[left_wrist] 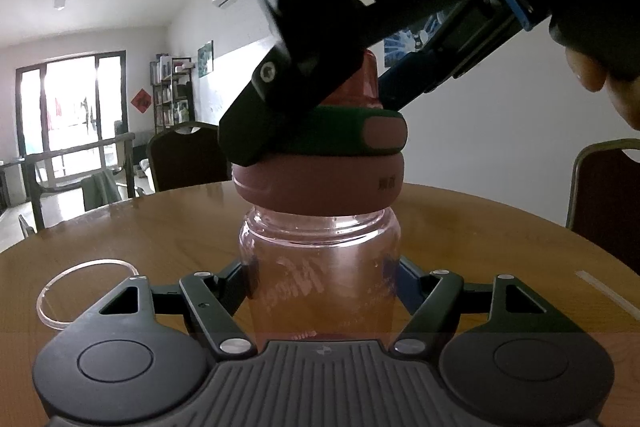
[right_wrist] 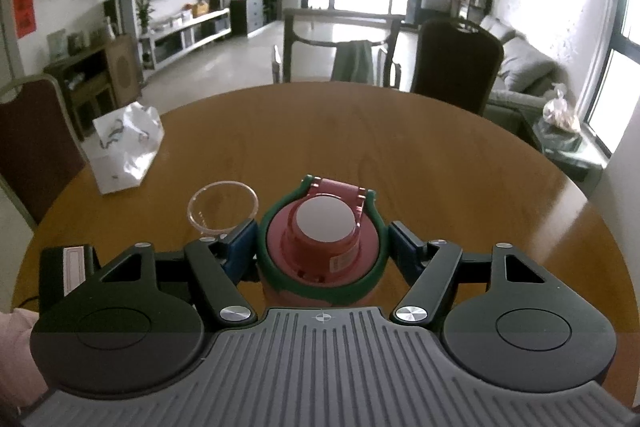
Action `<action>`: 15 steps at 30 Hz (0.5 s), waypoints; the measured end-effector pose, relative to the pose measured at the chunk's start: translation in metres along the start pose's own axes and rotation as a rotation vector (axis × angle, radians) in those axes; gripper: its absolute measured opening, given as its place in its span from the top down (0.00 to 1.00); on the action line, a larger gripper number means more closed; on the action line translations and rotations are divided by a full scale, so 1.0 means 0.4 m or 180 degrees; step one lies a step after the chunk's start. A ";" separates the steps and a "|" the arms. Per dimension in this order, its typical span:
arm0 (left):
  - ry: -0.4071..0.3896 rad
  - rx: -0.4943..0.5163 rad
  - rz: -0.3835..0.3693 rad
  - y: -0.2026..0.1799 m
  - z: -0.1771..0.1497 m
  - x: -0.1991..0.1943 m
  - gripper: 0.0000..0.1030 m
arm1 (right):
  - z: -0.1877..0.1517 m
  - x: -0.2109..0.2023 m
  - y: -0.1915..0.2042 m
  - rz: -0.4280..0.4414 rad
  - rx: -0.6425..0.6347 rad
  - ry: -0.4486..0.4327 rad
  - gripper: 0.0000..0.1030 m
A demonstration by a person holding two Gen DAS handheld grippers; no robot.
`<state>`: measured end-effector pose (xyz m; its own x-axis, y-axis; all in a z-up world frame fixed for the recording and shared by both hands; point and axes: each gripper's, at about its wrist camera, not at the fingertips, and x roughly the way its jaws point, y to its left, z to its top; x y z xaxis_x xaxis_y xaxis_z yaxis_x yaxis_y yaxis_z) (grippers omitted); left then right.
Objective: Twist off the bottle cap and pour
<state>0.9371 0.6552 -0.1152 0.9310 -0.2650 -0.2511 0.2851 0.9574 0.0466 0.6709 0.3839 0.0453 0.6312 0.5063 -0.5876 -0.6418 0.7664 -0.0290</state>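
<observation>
A: What's closest to the cam?

B: Left gripper (left_wrist: 322, 283), clamped on the body of a clear pink bottle (left_wrist: 320, 267) standing upright on a round wooden table (left_wrist: 500, 227).

A: And the right one?

B: Right gripper (right_wrist: 322, 247) comes from above, fingers (right_wrist: 240, 251) closed in on both sides of the pink cap (right_wrist: 324, 227) w/ a green ring. Cap's on the bottle.

A: Anything else nearby?

B: Clear glass cup (right_wrist: 222, 205) just beside the bottle, white bag (right_wrist: 128, 151) further off

Bottle (left_wrist: 320, 267) base behind left gripper (left_wrist: 320, 283)
</observation>
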 end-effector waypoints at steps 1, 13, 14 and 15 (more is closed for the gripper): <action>-0.0004 -0.0001 0.0005 0.007 -0.001 0.008 0.30 | 0.000 0.000 0.000 0.0001 -0.0002 -0.0001 0.30; -0.0254 -0.0162 -0.0011 0.133 0.005 0.108 0.31 | 0.000 -0.002 -0.002 0.0010 -0.0017 -0.0007 0.30; -0.0257 -0.0172 -0.0027 0.152 0.006 0.125 0.30 | -0.003 -0.004 -0.006 0.0009 -0.0015 -0.0007 0.30; -0.0259 -0.0170 -0.0028 0.156 0.006 0.134 0.31 | -0.002 -0.003 -0.005 0.0006 -0.0020 -0.0005 0.30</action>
<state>1.0054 0.7005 -0.1236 0.9446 -0.2797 -0.1718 0.2827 0.9592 -0.0075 0.6711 0.3814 0.0455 0.6306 0.5083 -0.5865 -0.6457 0.7629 -0.0330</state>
